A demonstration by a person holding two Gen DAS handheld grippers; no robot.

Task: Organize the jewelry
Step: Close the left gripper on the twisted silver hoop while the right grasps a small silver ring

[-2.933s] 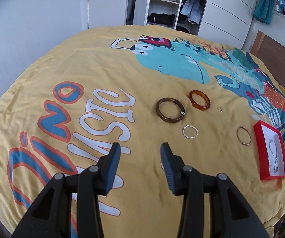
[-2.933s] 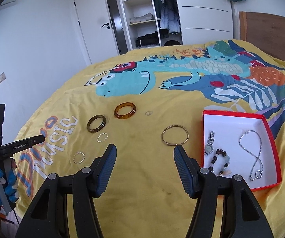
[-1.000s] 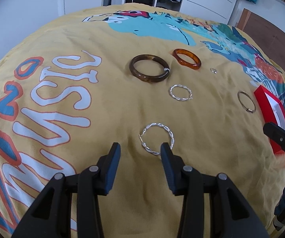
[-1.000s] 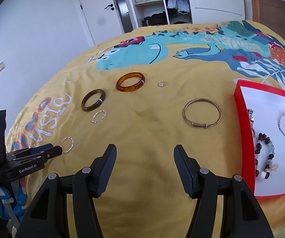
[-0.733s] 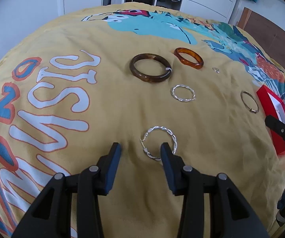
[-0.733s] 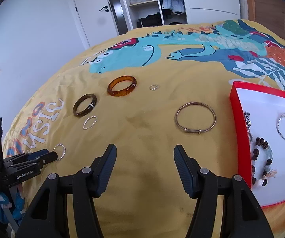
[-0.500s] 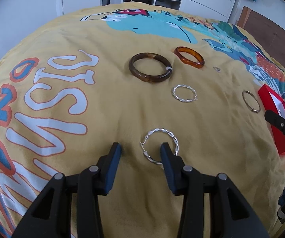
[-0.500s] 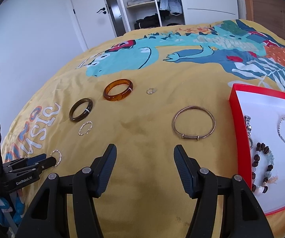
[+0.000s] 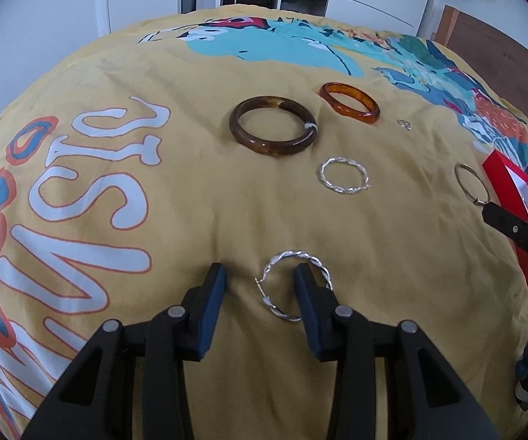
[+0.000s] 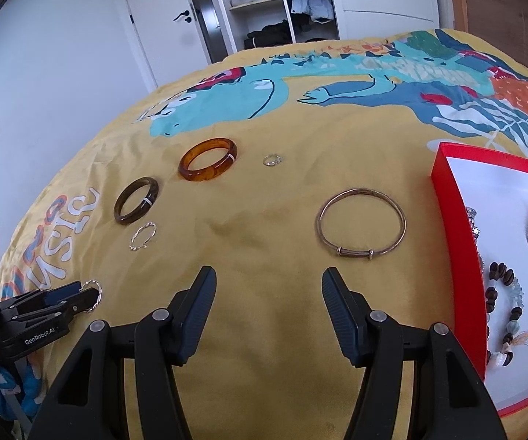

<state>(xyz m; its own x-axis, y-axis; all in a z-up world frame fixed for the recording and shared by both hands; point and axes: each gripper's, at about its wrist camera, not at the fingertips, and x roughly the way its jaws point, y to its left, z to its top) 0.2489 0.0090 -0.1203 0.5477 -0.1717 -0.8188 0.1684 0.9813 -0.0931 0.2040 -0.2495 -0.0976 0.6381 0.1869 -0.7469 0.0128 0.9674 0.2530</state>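
A: Where is the twisted silver hoop (image 9: 293, 286) relative to the left gripper (image 9: 260, 280)?

B: Flat on the yellow bedspread (image 9: 197, 198), straddling its right-hand finger: 1 side of the hoop sits between the closing jaws, not yet pinched.

A: And the right gripper (image 10: 269, 289)?

B: Spread and empty, nearer the thin metal bangle (image 10: 362, 223) and red box (image 10: 454, 220).

A bedroom in a home is shown: a bed is covered by a yellow dinosaur-print duvet (image 9: 197, 220), and behind it an open white wardrobe (image 10: 282, 3) with hanging clothes and a white door (image 10: 161, 18) are seen.
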